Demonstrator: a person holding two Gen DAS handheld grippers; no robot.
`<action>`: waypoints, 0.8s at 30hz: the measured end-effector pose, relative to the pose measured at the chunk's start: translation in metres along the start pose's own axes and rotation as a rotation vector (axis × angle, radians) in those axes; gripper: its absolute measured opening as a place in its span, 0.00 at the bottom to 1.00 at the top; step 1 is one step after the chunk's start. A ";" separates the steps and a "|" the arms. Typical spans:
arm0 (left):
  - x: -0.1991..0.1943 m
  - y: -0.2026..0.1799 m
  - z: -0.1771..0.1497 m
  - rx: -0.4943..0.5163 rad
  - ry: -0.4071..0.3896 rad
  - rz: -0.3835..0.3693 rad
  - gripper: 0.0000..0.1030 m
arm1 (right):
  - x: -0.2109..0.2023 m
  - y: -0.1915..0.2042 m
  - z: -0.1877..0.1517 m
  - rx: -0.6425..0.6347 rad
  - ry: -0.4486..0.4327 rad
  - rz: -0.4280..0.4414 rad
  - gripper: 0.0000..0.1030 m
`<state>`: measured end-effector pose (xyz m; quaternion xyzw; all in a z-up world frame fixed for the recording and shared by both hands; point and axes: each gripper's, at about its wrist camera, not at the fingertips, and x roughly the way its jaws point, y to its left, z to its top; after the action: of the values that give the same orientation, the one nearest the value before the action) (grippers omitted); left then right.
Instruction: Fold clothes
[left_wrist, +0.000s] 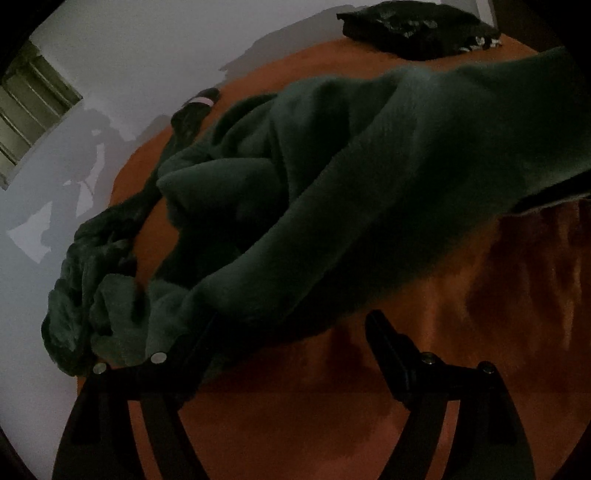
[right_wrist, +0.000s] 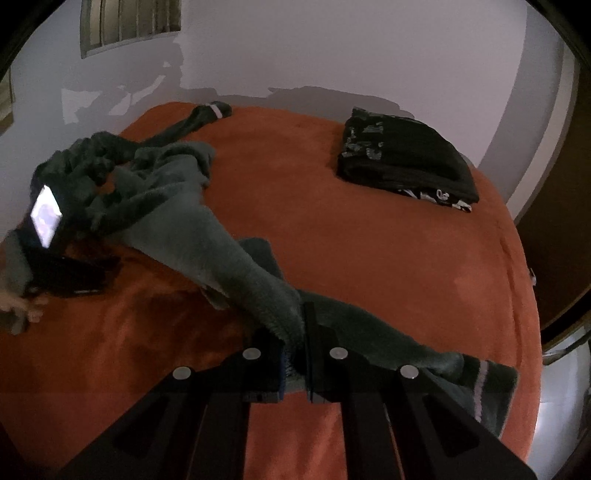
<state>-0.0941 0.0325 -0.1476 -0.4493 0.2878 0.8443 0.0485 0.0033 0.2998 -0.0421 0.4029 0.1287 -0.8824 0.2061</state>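
Note:
A dark green fleece garment lies crumpled and stretched across the orange bed cover. My left gripper stands open at its near edge, fingers wide apart. The cloth drapes over the left finger and hides its tip. In the right wrist view, my right gripper is shut on a long part of the green garment. A cuff with a pale stripe trails to its right. Another striped cuff lies at the bed's far edge.
A folded stack of dark clothes sits at the far right of the bed cover. A lit screen and a hand show at the left. A pale wall, a shuttered window and a brown door surround the bed.

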 end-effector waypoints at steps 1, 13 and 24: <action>0.002 -0.001 0.003 0.003 -0.006 0.004 0.78 | -0.005 -0.001 -0.001 0.002 -0.002 0.000 0.06; -0.048 0.007 0.007 -0.068 -0.098 -0.076 0.20 | -0.006 -0.021 -0.014 0.014 0.013 -0.061 0.06; -0.109 0.009 -0.002 -0.144 -0.145 -0.151 0.20 | -0.001 -0.046 -0.029 0.048 0.031 -0.133 0.06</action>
<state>-0.0312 0.0429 -0.0587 -0.4096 0.1877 0.8871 0.1003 0.0012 0.3521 -0.0567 0.4120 0.1372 -0.8905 0.1356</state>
